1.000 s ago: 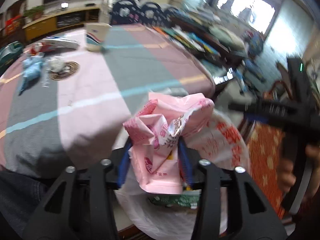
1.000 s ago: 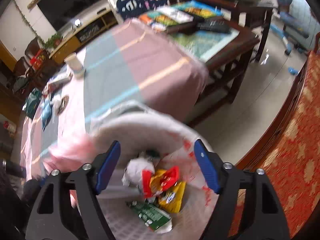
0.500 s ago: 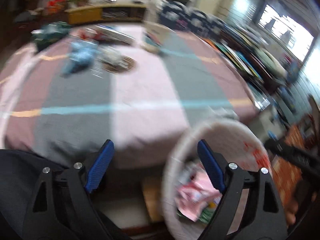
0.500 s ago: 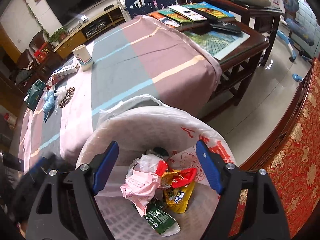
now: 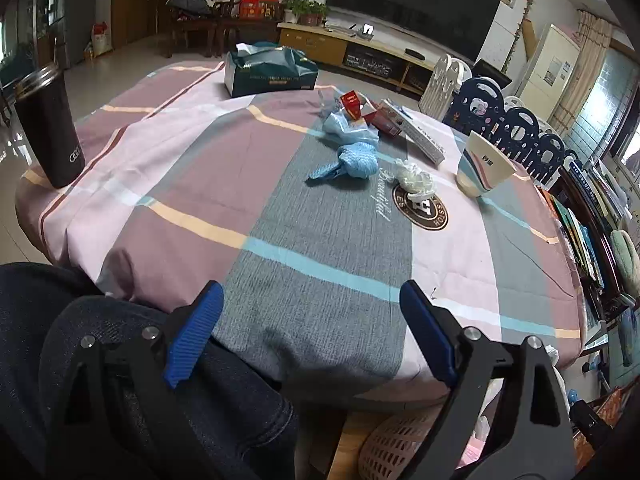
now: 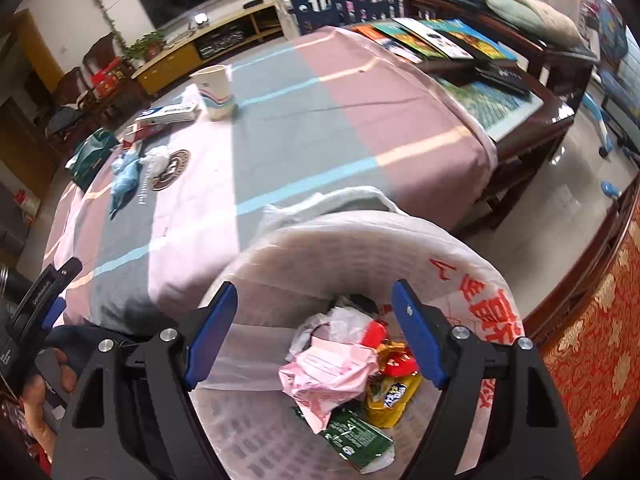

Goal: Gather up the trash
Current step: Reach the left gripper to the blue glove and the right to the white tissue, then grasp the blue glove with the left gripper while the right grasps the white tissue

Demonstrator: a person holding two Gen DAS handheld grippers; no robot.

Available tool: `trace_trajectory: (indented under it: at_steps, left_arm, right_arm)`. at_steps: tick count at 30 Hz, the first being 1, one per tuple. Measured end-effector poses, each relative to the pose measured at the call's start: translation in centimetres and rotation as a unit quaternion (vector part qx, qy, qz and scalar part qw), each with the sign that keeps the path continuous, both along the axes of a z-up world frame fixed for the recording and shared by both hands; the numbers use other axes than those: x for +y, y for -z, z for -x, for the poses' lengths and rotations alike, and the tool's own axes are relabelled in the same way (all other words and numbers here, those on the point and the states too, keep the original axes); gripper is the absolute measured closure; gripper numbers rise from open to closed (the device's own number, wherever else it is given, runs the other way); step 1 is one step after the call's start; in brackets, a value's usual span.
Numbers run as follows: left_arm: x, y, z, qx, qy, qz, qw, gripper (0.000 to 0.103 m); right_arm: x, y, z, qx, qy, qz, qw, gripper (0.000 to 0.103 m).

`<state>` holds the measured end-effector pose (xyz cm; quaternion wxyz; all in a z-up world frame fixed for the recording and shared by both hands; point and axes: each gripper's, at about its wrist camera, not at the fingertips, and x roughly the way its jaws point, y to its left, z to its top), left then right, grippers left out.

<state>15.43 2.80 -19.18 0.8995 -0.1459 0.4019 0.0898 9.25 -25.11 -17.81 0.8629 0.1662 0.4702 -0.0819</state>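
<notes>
Covering the desk, a striped pink, grey and mauve cloth carries the remaining litter. Below the desk's edge stands the bin, lined with a white bag bearing red characters; inside lies a crumpled pink wrapper, its long axis running roughly crosswise, directly between the right gripper jaws, which are spread and touch nothing. Beside it sit a green packet and a yellow packet. The left gripper jaws are opening, empty, over the cloth. Far beyond them a twisted blue wrapper points lower-left, and a crumpled white scrap lies near a round brown emblem beside script reading "Beautiful".
</notes>
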Motion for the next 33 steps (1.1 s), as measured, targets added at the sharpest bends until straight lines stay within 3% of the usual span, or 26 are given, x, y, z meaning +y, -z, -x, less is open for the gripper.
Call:
trace_trajectory:
  at_steps: [7, 11, 15, 19, 21, 24, 27, 30, 31, 33]
  left_arm:
    - [-0.1, -0.3, 0.0, -0.016, 0.010, 0.011, 0.9998, 0.014]
    - [0.6, -0.8, -2.3, -0.041, 0.001, -0.010, 0.9991, 0.014]
    - [1.7, -1.3, -7.6, -0.031, 0.010, -0.045, 0.9985, 0.018]
    - [1.5, -1.4, -12.6, -0.025, 0.057, 0.005, 0.9980, 0.021]
    - [0.8, -0.5, -14.6, -0.024, 0.086, 0.012, 0.9960, 0.021]
    - [0.2, 1.4, -17.7, -0.001, 0.086, -0.024, 0.9960, 0.021]
    - [0.6, 3.2, -20.2, 0.022, 0.085, -0.036, 0.9954, 0.022]
    - [1.2, 4.6, -21.5, 0.038, 0.085, -0.027, 0.9953, 0.027]
    - [1.2, 4.9, -21.5, 0.038, 0.090, -0.022, 0.9949, 0.034]
    - [0.8, 5.0, -21.5, 0.037, 0.106, -0.024, 0.9934, 0.058]
  right_arm:
    - [1.3, -0.2, -0.6, -0.002, -0.013, 0.015, 1.000, 0.025]
    - [1.6, -0.3, -1.5, -0.005, -0.013, 0.013, 1.000, 0.025]
    - [2.2, -0.2, -2.8, -0.007, -0.019, 0.015, 1.000, 0.025]
    - [2.7, 0.8, -4.5, -0.002, -0.018, 0.001, 1.000, 0.025]
    - [2.7, 1.3, -5.4, 0.003, -0.014, -0.012, 1.000, 0.025]
    - [2.8, 1.6, -6.5, 0.003, -0.014, -0.018, 1.000, 0.025]
    - [3.2, 1.7, -8.0, 0.003, -0.018, -0.015, 1.000, 0.025]
    - [3.7, 1.8, -9.5, 0.003, -0.023, -0.026, 0.999, 0.025]
    - [4.1, 1.8, -10.1, 0.002, -0.025, -0.028, 0.999, 0.025]
    - [4.8, 1.7, -11.2, -0.002, -0.033, -0.030, 0.999, 0.025]
